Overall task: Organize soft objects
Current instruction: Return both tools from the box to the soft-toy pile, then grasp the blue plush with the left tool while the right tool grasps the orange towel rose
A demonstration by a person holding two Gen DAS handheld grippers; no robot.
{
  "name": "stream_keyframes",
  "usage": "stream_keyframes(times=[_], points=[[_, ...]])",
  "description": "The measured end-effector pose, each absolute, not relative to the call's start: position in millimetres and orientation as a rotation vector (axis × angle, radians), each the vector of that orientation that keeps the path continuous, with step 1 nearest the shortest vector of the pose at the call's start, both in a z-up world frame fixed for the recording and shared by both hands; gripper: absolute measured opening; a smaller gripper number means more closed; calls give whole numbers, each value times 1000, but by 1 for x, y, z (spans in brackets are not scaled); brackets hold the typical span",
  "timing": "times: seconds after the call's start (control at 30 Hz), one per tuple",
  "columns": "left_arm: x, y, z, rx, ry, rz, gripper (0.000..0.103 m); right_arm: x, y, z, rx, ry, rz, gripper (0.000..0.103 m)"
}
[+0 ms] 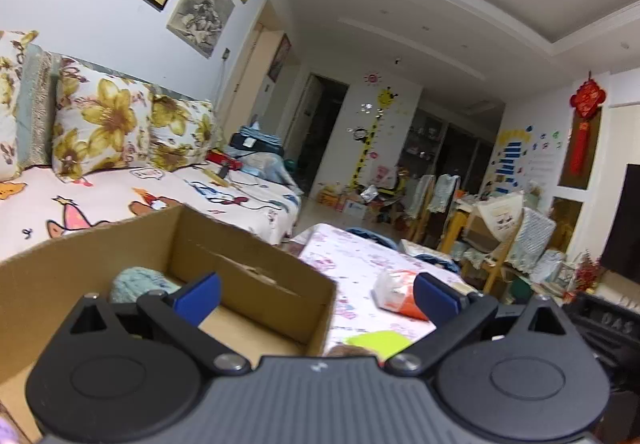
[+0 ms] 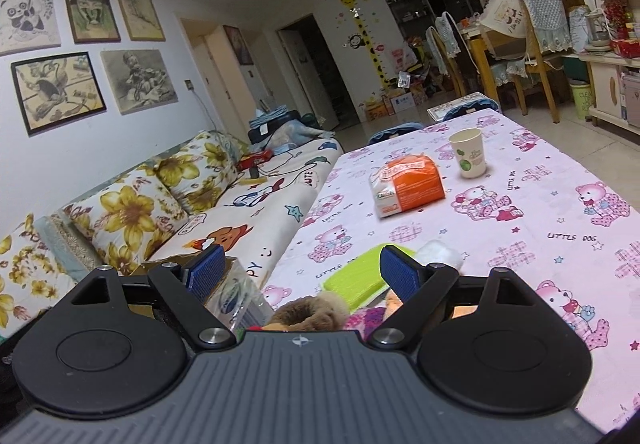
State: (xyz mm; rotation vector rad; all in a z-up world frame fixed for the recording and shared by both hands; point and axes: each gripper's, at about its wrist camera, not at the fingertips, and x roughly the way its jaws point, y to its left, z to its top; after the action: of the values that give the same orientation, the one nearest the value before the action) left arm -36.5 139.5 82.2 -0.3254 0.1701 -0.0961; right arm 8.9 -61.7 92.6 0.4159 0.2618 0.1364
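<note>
Two hand-held grippers are in play, and both stand wide with nothing between their blue pads: the left hand-held gripper hangs over the near right corner of an open cardboard box, and the right hand-held gripper hovers low over a cluster of soft things at the near edge of the worktop. Inside the box, at its left, a pale blue-green knitted item already lies. Just below the right hand-held gripper sit a brown furry plush item, a lime green cloth, a white fluffy piece to the right of the cloth, and something pink-purple that is mostly hidden. My judgement is that the step in hand is picking the next soft item for the box; to do it well, lower the right hand-held gripper squarely over one item, pinch deep into the bulk rather than the fringe so it does not slip, and avoid snagging its neighbours. Farther off stand an orange-and-white tissue pack, whose print is too small to read, and a paper cup with a green emblem. The pink bear tablecloth reads "LITTLE DOG".
</note>
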Motion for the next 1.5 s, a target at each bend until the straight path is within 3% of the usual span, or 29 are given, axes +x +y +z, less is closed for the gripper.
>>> stream_keyframes(times=[1.07, 1.5], points=[[-34, 67, 69, -100, 241, -258, 102, 7, -70, 83, 462, 311, -2, 103], [-36, 14, 46, 51, 387, -444, 102, 24, -71, 77, 466, 400, 72, 103]])
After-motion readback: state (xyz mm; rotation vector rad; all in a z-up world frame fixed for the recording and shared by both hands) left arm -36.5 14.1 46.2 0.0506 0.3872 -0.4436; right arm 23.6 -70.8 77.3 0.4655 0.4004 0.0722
